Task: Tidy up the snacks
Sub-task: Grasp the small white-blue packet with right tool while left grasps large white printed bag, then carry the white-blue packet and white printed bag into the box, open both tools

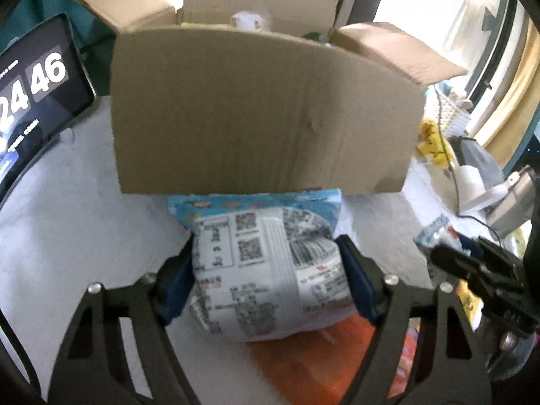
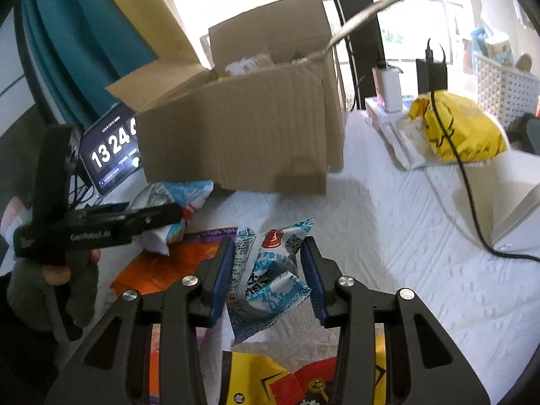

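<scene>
Left claw (image 1: 266,263) pinches a puffy white-and-blue snack bag (image 1: 266,270), printed back side up with QR codes showing; both blue pads press into its sides. The bag sits just in front of the near wall of an open cardboard box (image 1: 263,111), above an orange packet (image 1: 303,364) lying flat on the white textured desk (image 1: 67,236).

Right claw (image 2: 268,273) pinches a smaller blue-and-white snack packet (image 2: 270,280), crumpled between the blue pads and lifted clear of the desk. Below it, a yellow-and-red packet (image 2: 270,378) lies at the frame's bottom edge.

From the right wrist view, a person's hand (image 2: 57,270) in a grey-green sleeve holds the left tool's handle. The box stands with flaps up; pale items show inside, too blurred to name.

Tablet clock (image 2: 111,152) stands left of the box. Yellow bag (image 2: 459,128) rests to the right, a black cable (image 2: 469,202) running across it. White basket (image 2: 503,91) further back.
</scene>
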The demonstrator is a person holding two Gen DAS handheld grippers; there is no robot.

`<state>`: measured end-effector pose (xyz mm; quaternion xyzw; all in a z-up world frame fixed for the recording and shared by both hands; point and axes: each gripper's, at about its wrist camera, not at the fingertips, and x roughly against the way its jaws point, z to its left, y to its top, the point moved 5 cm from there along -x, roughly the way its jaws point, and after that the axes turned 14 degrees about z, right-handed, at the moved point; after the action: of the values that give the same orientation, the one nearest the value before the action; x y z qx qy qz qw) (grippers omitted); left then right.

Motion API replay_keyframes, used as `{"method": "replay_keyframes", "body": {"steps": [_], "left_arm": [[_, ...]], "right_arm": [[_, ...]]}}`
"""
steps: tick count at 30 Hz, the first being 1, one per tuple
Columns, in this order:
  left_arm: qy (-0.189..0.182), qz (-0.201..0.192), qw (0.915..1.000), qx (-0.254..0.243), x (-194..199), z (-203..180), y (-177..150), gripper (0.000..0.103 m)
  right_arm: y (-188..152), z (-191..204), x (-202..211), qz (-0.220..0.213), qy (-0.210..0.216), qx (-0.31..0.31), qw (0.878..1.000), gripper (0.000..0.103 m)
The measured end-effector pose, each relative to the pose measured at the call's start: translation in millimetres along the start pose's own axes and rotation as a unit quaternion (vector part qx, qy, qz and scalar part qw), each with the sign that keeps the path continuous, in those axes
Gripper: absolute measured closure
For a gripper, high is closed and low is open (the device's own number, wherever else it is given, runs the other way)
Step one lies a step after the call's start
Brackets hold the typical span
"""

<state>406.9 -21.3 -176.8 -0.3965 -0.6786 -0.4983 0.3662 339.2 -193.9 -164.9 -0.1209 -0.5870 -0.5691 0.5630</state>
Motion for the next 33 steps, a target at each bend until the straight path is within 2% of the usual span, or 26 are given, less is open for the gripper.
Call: {"method": "replay_keyframes", "body": {"steps": [13, 22, 33], "left_arm": [[-0.008, -0.072, 0.9966, -0.038, 74.3, -9.5, -19.0, 0.026], [-0.012, -0.117, 0.9919, -0.046, 114.4, -4.0, -8.8, 0.026], [-0.009, -0.171, 0.9841, -0.047, 154.4, 13.6, 20.0, 0.026]], "right_arm": [[22.0, 42.5, 37.3, -0.032, -0.022, 0.029, 0.999, 0.06], [43.7, 72.2, 59.3, -0.057, -0.035, 0.06, 0.996, 0.06], [83.6, 94.0, 77.0, -0.088, -0.046, 0.083, 0.992, 0.06]]}}
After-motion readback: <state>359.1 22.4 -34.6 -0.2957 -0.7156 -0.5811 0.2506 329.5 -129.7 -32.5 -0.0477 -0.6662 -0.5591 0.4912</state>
